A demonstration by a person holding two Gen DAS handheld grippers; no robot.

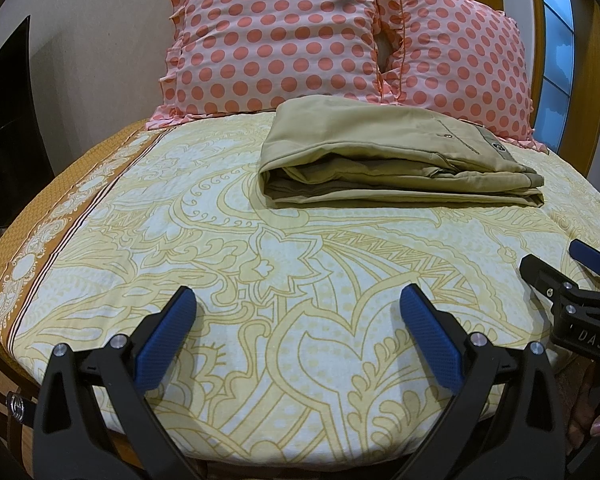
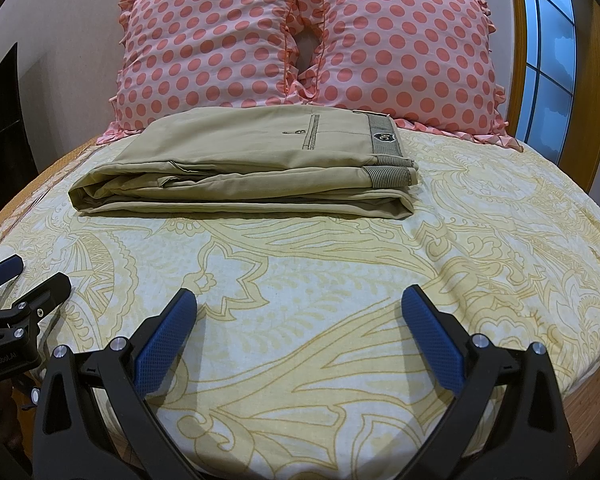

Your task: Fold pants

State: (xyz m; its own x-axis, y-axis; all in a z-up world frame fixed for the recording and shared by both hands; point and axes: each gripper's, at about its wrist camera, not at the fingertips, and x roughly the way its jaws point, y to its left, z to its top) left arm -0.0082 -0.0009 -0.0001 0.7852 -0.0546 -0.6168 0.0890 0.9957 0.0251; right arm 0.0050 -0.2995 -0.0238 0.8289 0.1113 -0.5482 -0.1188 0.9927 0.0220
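Observation:
Khaki pants (image 1: 384, 156) lie folded in a flat stack on the bed, in front of the pillows; they also show in the right wrist view (image 2: 252, 168), waistband to the right. My left gripper (image 1: 298, 300) is open and empty, low over the sheet, well short of the pants. My right gripper (image 2: 300, 300) is open and empty too, at about the same distance. The right gripper shows at the right edge of the left wrist view (image 1: 552, 262); the left gripper shows at the left edge of the right wrist view (image 2: 26, 270).
The bed has a yellow patterned sheet (image 1: 260, 264) with an orange border on the left. Two pink polka-dot pillows (image 2: 204, 44) (image 2: 408, 52) lean against the wall behind the pants. A window (image 2: 548, 52) is at the right and dark furniture (image 1: 8, 120) at the left.

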